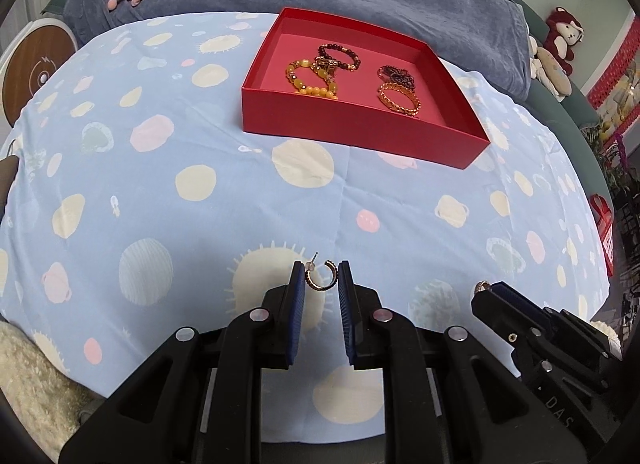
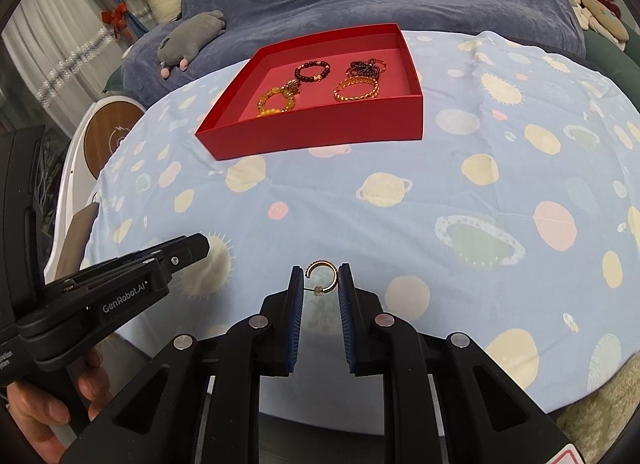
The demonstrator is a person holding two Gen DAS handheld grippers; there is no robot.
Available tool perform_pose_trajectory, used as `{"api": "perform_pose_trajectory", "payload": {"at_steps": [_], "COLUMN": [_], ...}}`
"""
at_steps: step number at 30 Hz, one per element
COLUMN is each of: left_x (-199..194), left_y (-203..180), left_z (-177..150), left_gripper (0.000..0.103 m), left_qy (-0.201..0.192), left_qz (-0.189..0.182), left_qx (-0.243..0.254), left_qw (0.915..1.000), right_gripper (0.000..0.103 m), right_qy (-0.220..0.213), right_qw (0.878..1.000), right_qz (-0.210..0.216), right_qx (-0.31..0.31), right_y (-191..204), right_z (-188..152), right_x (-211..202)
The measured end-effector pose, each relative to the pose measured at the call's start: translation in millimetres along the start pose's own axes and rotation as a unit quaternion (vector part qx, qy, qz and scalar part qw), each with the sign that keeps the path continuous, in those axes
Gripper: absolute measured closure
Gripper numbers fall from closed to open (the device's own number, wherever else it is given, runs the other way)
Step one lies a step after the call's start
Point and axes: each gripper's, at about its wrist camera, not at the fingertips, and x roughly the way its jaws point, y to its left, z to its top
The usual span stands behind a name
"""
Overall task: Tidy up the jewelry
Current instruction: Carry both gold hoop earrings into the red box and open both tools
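At seven o'clock only the right wrist view shows a hand (image 2: 44,404) gripping the left gripper (image 1: 320,276), both grippers angled downward, the left and the right gripper (image 2: 320,278) each nearly closed on a small gold hoop earring (image 1: 321,276) (image 2: 323,276).

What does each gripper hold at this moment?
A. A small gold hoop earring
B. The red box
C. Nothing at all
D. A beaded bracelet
A: the left gripper is shut on a small gold hoop earring, and the right gripper on another earring, while the bracelets lie in the red box.
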Motion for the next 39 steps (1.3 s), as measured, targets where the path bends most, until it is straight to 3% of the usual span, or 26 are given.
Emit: {"api": "perform_pose_trajectory", "payload": {"at_steps": [10, 18, 29, 39], "left_x": [-11.8, -22.6, -18.6, -5.8], "left_y": [-9.0, -21.1, -22.0, -21.3], "left_z": [-16.1, -14.8, 18.7, 92.4], "left_gripper": [0.086, 0.086, 0.086, 0.086], "left_qy": [-0.002, -0.013, -0.021, -0.049], "left_qz": [0.004, -0.007, -0.023, -0.022], "left_qx": [0.018, 0.028, 0.013, 0.002], "left_qw": [0.9998, 0.9995, 0.9994, 0.9986], "right_gripper": [0.087, 0.087, 0.087, 0.087], "right_qy": [-0.005, -0.021, -0.043, -0.066], "right_qw": [1.0, 1.0, 0.999, 0.998], "right_qz": [0.002, 0.012, 0.013, 0.019], "right_qx": [-0.006, 0.001, 0.005, 0.016], "right_y": [0.8, -1.5, -8.1, -9.5], "right_z": [-18.3, -13.2, 35.4, 107.1], "right_x": [-13.0, -23.3, -20.3, -1.3]}}
